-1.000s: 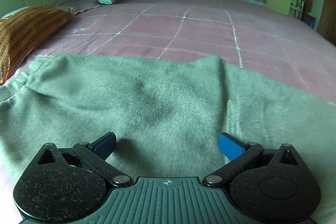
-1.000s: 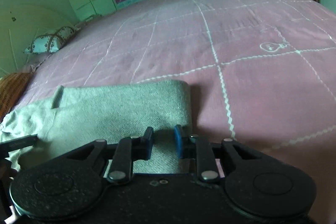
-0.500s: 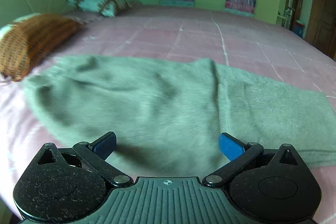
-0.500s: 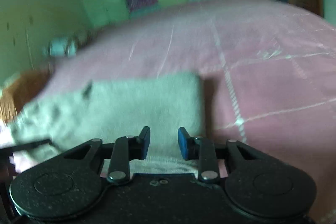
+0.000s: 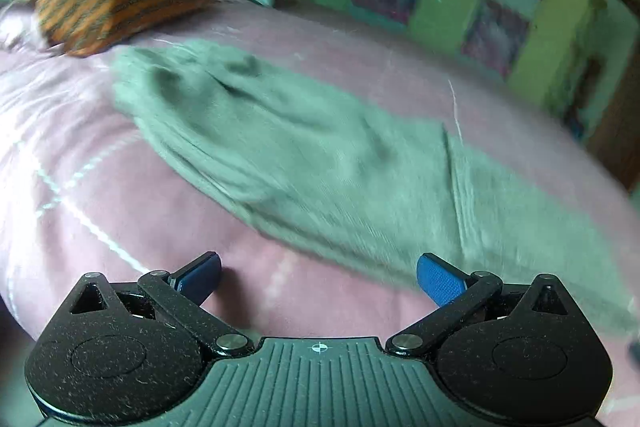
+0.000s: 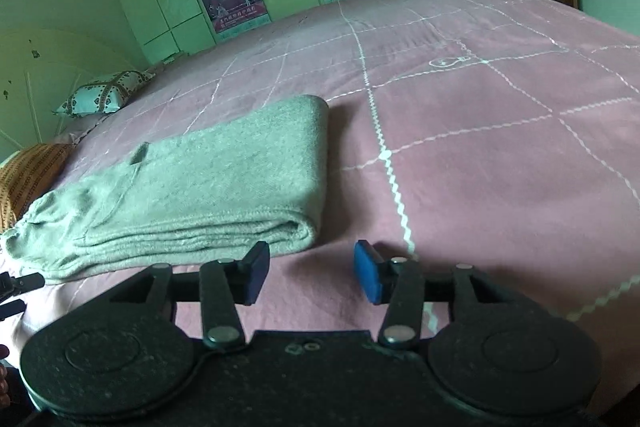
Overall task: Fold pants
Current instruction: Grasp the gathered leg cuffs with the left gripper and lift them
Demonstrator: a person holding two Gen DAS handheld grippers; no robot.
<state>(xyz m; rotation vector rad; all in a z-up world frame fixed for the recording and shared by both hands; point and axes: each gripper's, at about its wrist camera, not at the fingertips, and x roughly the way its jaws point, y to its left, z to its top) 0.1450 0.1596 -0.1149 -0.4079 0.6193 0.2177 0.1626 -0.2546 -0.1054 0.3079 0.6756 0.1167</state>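
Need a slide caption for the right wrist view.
Open right gripper short of folded grey pants on pink bed.

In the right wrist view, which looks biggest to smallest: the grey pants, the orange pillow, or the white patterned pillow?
1. Pants, by far the largest.
2. Orange pillow and white pillow look about alike. The orange one is cut off by the frame edge and the white one lies farther away, so I won't rank them.

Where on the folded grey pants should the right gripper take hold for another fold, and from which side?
Probably the rounded folded end of the pants, approached from the near side: its layers lie stacked, just ahead of the open right gripper.
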